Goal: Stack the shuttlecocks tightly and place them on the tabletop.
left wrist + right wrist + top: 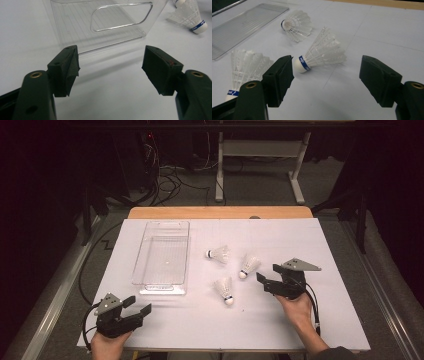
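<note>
high view – tabletop [320, 320]: white sheet is covering it; clear tray [162, 257] is lying left of centre, long axis running away from the person.
high view – shuttlecocks: three are lying on their sides right of the tray. Far shuttlecock [218, 254] is pointing its cork left; middle shuttlecock [248, 266] is pointing cork down-left; near shuttlecock [225, 290] is pointing cork toward the person.
high view – right gripper [266, 274]: sitting just right of the middle shuttlecock, jaws spread wide, gripping nothing.
high view – left gripper [137, 305]: resting at the near left corner, apart from the tray.
left gripper view – left gripper [110, 62]: jaws are standing wide apart, empty, facing the tray's end wall [120, 17].
right gripper view – right gripper [325, 72]: jaws wide, nothing clamped; middle shuttlecock [323, 52] is lying just ahead, cork beside one jaw, feathers fanning away.
</note>
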`<state>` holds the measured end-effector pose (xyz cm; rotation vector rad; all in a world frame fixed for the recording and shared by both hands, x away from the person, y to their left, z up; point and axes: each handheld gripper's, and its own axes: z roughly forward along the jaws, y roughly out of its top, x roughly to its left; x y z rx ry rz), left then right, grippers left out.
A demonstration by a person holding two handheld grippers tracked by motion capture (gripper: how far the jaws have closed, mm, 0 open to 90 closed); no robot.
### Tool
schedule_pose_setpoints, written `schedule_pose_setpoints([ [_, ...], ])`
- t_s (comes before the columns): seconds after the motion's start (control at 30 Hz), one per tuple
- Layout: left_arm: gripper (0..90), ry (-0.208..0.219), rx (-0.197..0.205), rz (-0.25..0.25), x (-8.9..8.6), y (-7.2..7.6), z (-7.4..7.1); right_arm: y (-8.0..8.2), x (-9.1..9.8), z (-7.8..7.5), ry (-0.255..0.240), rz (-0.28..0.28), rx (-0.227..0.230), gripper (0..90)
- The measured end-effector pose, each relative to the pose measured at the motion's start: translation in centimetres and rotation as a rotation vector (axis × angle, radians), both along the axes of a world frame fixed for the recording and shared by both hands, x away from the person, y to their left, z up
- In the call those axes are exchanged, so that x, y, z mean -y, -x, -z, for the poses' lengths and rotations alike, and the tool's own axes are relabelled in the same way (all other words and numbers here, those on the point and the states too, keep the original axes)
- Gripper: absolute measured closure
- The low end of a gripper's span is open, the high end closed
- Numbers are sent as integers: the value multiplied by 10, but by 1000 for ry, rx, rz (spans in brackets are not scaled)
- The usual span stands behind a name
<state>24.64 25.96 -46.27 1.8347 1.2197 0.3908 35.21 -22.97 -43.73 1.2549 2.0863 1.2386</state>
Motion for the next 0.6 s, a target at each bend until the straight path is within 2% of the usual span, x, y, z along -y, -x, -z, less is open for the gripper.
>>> schedule_pose_setpoints([
  [0.6,307,0,1,3,0,0,0,-26,-7,-11,28,-3,-89,359],
])
